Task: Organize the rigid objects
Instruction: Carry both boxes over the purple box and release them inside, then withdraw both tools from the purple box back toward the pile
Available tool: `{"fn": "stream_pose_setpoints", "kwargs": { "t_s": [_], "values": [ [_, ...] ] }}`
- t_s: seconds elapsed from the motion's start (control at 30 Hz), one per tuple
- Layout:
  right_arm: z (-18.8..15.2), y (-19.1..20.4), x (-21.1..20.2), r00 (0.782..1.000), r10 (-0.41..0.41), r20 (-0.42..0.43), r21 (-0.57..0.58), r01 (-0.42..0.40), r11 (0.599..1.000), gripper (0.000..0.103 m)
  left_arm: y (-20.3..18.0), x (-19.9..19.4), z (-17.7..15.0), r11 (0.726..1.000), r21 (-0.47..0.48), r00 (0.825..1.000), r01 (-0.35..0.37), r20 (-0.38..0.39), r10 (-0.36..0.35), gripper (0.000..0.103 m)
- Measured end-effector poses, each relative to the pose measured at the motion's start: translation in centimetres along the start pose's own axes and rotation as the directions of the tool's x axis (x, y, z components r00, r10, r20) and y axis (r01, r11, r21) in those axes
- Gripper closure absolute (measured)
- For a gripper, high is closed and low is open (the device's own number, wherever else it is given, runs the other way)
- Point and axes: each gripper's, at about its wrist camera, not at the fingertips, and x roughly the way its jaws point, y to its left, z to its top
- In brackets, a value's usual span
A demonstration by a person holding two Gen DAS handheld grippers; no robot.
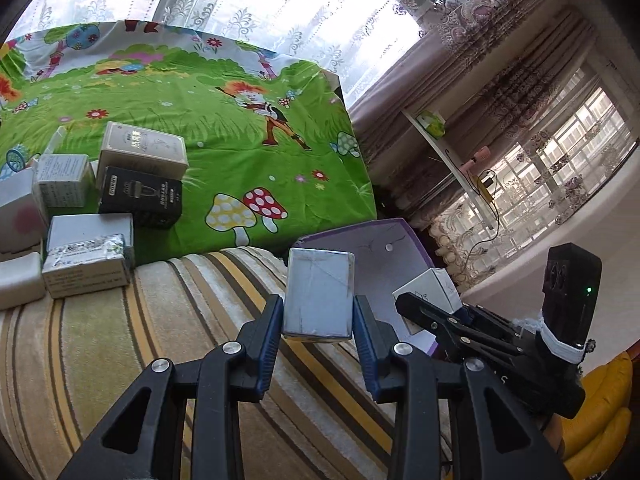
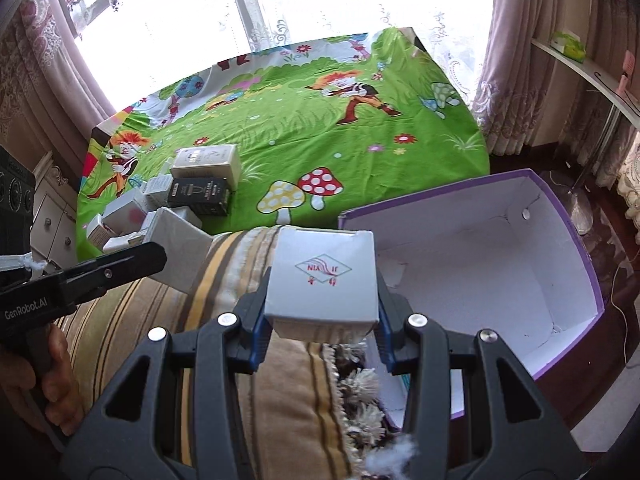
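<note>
Clamping a grey box (image 1: 319,294) in the left gripper (image 1: 319,322), right gripper (image 2: 322,320) squeezing a white box (image 2: 323,280), purple bin (image 2: 576,240) beside

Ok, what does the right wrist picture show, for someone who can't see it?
The right claw grips a small white box with a red logo, beside an empty purple-edged carton. Further off, more small boxes sit on a green cartoon bedsheet.
</note>
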Motion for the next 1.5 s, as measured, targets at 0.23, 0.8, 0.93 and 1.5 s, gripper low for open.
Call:
{"fn": "stream_pose_setpoints", "kwargs": {
  "t_s": [0.23, 0.8, 0.93, 1.5],
  "values": [
    [-0.5, -3.5, -0.9, 0.998, -0.068, 0.002, 0.041, 0.068, 0.997, 0.056, -1.9, 2.3, -0.3, 0.998, -0.009, 0.996, 0.067, -0.058, -0.068, 0.067],
    [0.3, -5.9, -3.8, 0.951, -0.246, 0.189, 0.056, 0.239, 0.969, 0.01, -6.0, 3.0, -1.0, 0.986, 0.169, 0.999, 0.006, -0.047, 0.002, 0.029],
    [0.5, -5.3, -4.2, 0.941, -0.269, 0.205, 0.014, 0.272, 0.962, 0.009, -7.3, 1.9, -1.1, 0.959, 0.249, 0.991, -0.137, 0.024, 0.135, 0.029],
    [0.3, -2.1, -5.5, 0.961, -0.125, 0.246, -0.085, 0.15, 0.985, 0.007, -7.3, -1.5, -3.5, 0.886, 0.411, 0.977, -0.214, 0.097, 0.19, 0.029]
  ]
}}
